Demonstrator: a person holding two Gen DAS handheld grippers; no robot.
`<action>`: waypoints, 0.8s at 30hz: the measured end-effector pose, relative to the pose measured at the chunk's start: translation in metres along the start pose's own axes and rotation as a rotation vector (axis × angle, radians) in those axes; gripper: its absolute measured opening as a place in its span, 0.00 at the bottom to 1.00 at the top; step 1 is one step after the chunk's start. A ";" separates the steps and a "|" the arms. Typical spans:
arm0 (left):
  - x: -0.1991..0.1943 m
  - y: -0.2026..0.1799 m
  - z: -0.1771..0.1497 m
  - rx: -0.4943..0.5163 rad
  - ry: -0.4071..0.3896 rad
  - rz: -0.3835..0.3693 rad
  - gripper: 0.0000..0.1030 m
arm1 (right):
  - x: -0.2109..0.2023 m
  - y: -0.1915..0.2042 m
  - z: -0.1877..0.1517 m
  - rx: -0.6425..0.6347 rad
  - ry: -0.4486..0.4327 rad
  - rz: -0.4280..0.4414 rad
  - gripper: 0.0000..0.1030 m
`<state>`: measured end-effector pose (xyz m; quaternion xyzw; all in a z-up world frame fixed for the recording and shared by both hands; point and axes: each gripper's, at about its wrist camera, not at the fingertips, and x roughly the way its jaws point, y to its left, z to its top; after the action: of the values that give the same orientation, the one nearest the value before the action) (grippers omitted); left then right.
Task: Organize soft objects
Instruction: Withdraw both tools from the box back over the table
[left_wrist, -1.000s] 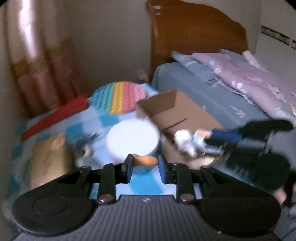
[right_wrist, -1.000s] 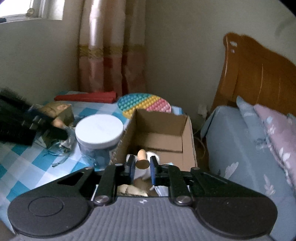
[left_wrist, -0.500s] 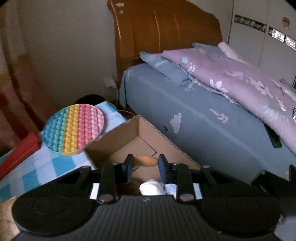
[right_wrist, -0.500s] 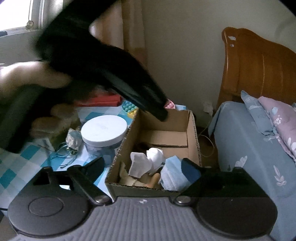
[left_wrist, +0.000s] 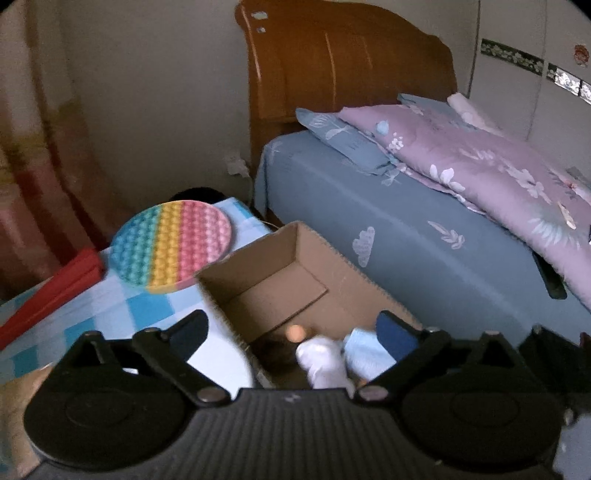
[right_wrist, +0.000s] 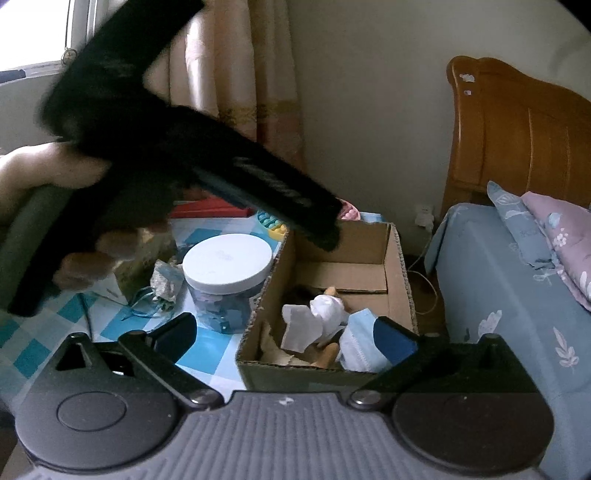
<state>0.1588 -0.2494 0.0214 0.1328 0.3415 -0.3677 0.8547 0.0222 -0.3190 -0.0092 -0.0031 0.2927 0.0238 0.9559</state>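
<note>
An open cardboard box (right_wrist: 399, 280) stands on the checked table beside the bed. In it lie a white cloth (right_wrist: 310, 325), a blue face mask (right_wrist: 360, 347) and tan pieces (right_wrist: 327, 354). My left gripper (left_wrist: 293, 332) hangs over the box (left_wrist: 295, 266), jaws opening wide. A small orange piece (left_wrist: 295, 332) shows between them, loose and touched by neither pad. In the right wrist view a person's hand (right_wrist: 37, 166) holds that gripper above the box's far left corner. My right gripper (right_wrist: 286, 334) sits at the box's near edge, jaws opening, gripping nothing.
A white-lidded jar (right_wrist: 227, 258) stands left of the box, with crumpled scraps (right_wrist: 164, 280) beside it. A rainbow bubble disc (left_wrist: 171, 245) and a red flat pack (left_wrist: 51, 291) lie further back. The blue bed (left_wrist: 424, 240) and wooden headboard (left_wrist: 347, 70) close off the right.
The left gripper swung from over the table to the box with the orange piece, then opened and let it go. The right gripper opened and dropped its tan piece into the box.
</note>
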 end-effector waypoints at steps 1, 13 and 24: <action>-0.006 0.001 -0.003 0.000 -0.005 0.009 0.97 | -0.001 0.002 0.000 0.003 0.000 -0.001 1.00; -0.099 0.040 -0.078 -0.192 -0.070 0.190 0.98 | -0.024 0.033 0.001 0.041 -0.005 0.049 1.00; -0.139 0.077 -0.175 -0.315 -0.025 0.441 0.99 | -0.016 0.090 -0.001 -0.089 0.083 0.059 1.00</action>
<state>0.0597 -0.0377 -0.0135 0.0647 0.3470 -0.1167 0.9283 0.0038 -0.2300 -0.0006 -0.0383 0.3307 0.0648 0.9407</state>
